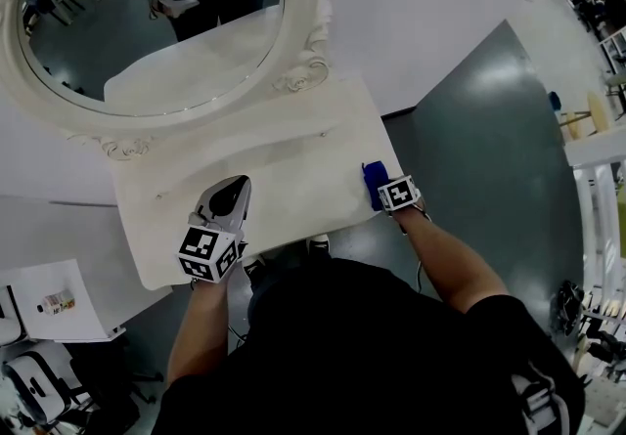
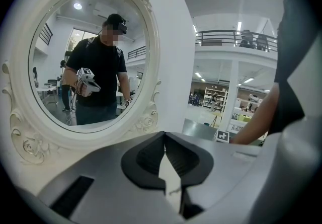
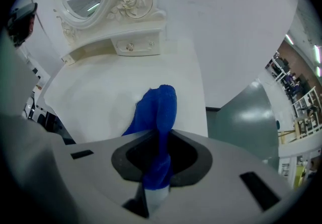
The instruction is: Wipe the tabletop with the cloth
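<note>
A blue cloth (image 1: 373,183) rests at the right front edge of the white tabletop (image 1: 293,164). My right gripper (image 1: 391,191) is shut on it. In the right gripper view the cloth (image 3: 160,109) runs between the jaws and bunches onto the tabletop (image 3: 95,92) ahead. My left gripper (image 1: 227,203) hovers over the front left of the table. Its jaws are shut with nothing in them. In the left gripper view that gripper (image 2: 164,160) points at the oval mirror (image 2: 85,62).
The ornate oval mirror (image 1: 147,22) stands at the back of the vanity, above a small drawer (image 3: 133,45). Grey floor (image 1: 489,150) lies past the table's right edge. A low white side table (image 1: 68,321) with a small bottle (image 1: 56,303) sits at the left.
</note>
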`<state>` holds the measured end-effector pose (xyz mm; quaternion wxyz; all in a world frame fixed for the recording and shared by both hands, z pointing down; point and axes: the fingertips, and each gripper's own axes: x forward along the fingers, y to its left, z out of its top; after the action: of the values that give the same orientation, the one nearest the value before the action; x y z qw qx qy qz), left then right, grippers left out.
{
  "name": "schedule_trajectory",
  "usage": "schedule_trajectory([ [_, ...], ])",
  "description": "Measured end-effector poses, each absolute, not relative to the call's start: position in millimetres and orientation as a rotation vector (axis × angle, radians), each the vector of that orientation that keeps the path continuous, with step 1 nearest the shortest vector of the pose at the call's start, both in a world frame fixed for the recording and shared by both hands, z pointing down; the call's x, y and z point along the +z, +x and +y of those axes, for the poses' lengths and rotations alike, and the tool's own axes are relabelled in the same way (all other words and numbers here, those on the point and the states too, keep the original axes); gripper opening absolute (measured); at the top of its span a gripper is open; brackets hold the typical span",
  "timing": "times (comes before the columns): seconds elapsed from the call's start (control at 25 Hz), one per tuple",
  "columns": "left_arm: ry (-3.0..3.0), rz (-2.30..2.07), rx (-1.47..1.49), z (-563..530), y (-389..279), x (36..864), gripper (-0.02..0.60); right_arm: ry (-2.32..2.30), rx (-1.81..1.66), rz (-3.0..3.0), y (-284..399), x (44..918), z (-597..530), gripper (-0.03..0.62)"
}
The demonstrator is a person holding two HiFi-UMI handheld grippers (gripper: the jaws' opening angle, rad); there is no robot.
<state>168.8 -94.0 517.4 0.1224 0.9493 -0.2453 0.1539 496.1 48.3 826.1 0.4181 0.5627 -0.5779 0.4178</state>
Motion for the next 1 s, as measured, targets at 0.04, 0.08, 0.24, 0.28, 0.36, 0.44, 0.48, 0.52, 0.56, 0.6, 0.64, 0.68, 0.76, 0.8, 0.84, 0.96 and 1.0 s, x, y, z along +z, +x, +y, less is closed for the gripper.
schedule_trajectory([
  [0.04,2.769,-0.718,0.449,-93.6,168.9,517.5,0.011,1.397,1.089,-1.467,490.5,828.0,51.6,0.051],
  [0.08,2.769,-0.719,0.449,-93.0,168.8,517.3,0.011,1.386,1.117,-1.476,487.2,829.1,54.5,0.051],
  [0.24,2.766,-0.734,0.445,-92.2,162.8,515.3,0.011,1.397,1.102,-1.457,490.4,827.2,54.3,0.051],
  [0.28,2.764,-0.741,0.443,-92.2,159.8,514.5,0.011,1.401,1.080,-1.424,495.6,825.0,55.7,0.049],
  [0.36,2.761,-0.757,0.437,-92.6,152.2,511.7,0.011,1.403,1.051,-1.380,501.6,821.1,56.8,0.049],
  [0.44,2.756,-0.781,0.432,-94.2,140.9,507.8,0.011,1.391,1.083,-1.438,487.2,819.4,49.1,0.048],
  [0.48,2.753,-0.796,0.430,-95.3,133.6,505.9,0.011,1.385,1.095,-1.471,478.8,817.9,43.9,0.048],
  [0.52,2.748,-0.813,0.429,-96.6,125.5,504.3,0.011,1.384,1.074,-1.474,476.6,814.6,39.4,0.048],
  [0.56,2.743,-0.831,0.428,-97.8,116.7,502.8,0.011,1.385,1.032,-1.462,476.6,809.7,34.4,0.048],
  [0.6,2.738,-0.850,0.427,-99.1,107.4,501.4,0.011,1.381,0.992,-1.463,472.4,803.9,27.5,0.048],
  [0.64,2.732,-0.870,0.426,-100.3,97.8,500.0,0.011,1.369,0.966,-1.484,461.6,798.1,18.2,0.048],
  [0.68,2.725,-0.891,0.426,-101.4,87.9,498.8,0.011,1.352,0.948,-1.518,446.0,792.5,7.3,0.048],
  [0.76,2.710,-0.932,0.426,-102.6,67.8,496.7,0.011,1.308,0.917,-1.596,408.3,781.5,-16.6,0.048],
  [0.8,2.702,-0.951,0.427,-102.6,57.7,495.7,0.011,1.284,0.904,-1.631,388.1,776.1,-28.5,0.048],
  [0.84,2.695,-0.970,0.426,-102.5,47.3,494.5,0.011,1.260,0.894,-1.664,366.9,770.6,-40.3,0.048],
  [0.96,2.672,-1.027,0.425,-102.3,14.8,489.9,0.011,1.189,0.864,-1.773,298.7,752.3,-77.1,0.048],
  [1.0,2.663,-1.046,0.424,-102.4,3.9,488.6,0.011,1.166,0.851,-1.809,275.8,746.0,-89.5,0.048],
])
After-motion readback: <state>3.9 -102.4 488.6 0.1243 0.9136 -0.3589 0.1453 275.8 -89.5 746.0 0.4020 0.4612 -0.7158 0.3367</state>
